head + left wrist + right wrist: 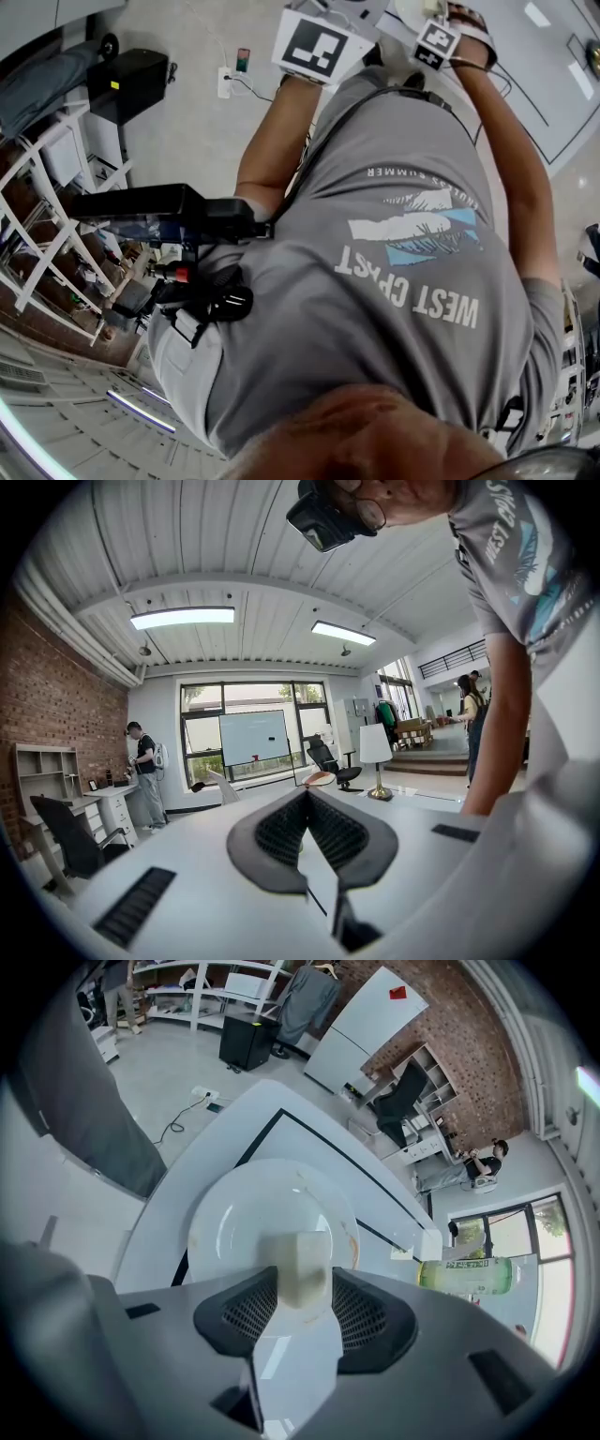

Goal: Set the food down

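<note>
In the right gripper view a pale cube of food [298, 1265] rests on a white plate [234, 1222] that lies on the white table [309, 1147]. My right gripper [302, 1283] stands open around the cube, its dark pads close on either side of it. In the left gripper view my left gripper [307, 797] points out into the room, its jaws shut tip to tip on nothing. The head view shows only the two marker cubes, the left one [314, 45] and the right one [436, 42], beyond the person's grey shirt; the jaws are hidden there.
A green bottle [464, 1274] lies on the table to the right of the plate. A black line [328, 1152] is marked on the tabletop behind the plate. On the floor beyond are a power strip with cable [202, 1096] and a black cabinet [246, 1040]. A lamp [376, 752] stands further off.
</note>
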A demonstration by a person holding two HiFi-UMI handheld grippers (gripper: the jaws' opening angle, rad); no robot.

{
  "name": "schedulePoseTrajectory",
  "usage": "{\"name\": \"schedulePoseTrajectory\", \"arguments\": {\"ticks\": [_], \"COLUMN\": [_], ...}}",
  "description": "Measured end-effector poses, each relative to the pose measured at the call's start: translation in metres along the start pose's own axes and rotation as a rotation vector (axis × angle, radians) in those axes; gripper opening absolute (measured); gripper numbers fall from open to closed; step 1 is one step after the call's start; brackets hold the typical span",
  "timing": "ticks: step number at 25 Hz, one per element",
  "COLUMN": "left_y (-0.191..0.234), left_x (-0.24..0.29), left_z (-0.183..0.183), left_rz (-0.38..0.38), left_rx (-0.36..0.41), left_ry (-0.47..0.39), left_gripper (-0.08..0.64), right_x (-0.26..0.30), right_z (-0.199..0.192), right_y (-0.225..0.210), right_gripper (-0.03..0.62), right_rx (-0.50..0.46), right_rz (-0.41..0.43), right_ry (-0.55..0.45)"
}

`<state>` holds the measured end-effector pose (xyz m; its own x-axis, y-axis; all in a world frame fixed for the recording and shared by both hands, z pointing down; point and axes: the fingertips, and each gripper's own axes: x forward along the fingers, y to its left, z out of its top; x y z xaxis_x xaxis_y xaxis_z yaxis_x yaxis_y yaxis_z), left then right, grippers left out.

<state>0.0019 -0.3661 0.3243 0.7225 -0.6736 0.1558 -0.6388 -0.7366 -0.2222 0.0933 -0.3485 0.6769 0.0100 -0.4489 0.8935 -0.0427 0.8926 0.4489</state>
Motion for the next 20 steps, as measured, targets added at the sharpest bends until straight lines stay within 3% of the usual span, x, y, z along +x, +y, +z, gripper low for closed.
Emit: {"name": "schedulePoseTrajectory", "arguments": {"ticks": [15, 20], "left_y": [0.006, 0.003], "left_x": [0.004, 0.003], "left_z": [0.001, 0.002], "left_rz": [0.008, 0.006], "left_rx": [0.011, 0.011], "left_ry": [-0.009, -0.011], "left_gripper": [0.006, 0.006], "right_x": [-0.012, -0.029], "right_z": [0.025, 0.027], "right_y": [0.003, -0.007], "right_gripper": [0.192, 0.192], "right_rx": [0.062, 0.111], "right_rz": [0.171, 0.187], "right_ry": [-0.088, -0.094]}}
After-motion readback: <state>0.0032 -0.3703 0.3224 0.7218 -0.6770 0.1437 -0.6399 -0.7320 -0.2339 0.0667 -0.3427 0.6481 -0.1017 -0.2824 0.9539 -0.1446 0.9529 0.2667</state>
